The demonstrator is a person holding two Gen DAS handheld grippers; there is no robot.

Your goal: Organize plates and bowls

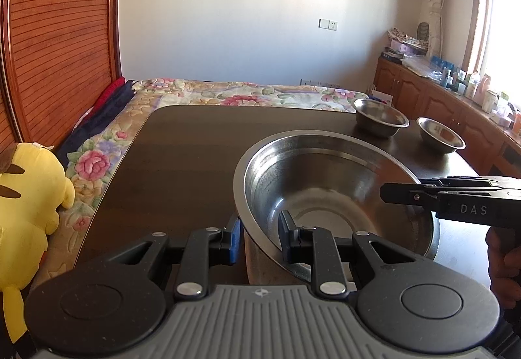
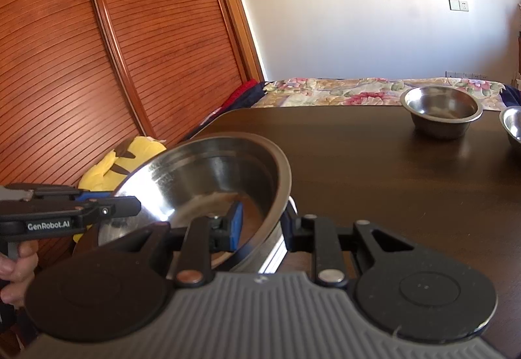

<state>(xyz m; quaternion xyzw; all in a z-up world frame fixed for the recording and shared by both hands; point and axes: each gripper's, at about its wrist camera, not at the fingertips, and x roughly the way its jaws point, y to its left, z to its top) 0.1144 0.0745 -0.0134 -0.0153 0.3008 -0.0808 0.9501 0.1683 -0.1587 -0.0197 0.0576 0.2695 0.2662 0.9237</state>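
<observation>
Currently both grippers clamp the large steel basin (image 1: 325, 196): left gripper (image 1: 260, 237) and right gripper (image 2: 262, 225) fingers narrow on opposite rim edges, over the surface (image 1: 182, 163). Likely next: carry toward small bowls (image 1: 381, 121), level.

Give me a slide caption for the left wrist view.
Both tools, left and right, grip the big steel bowl by its rim over the dark table; two small bowls wait behind.
</observation>
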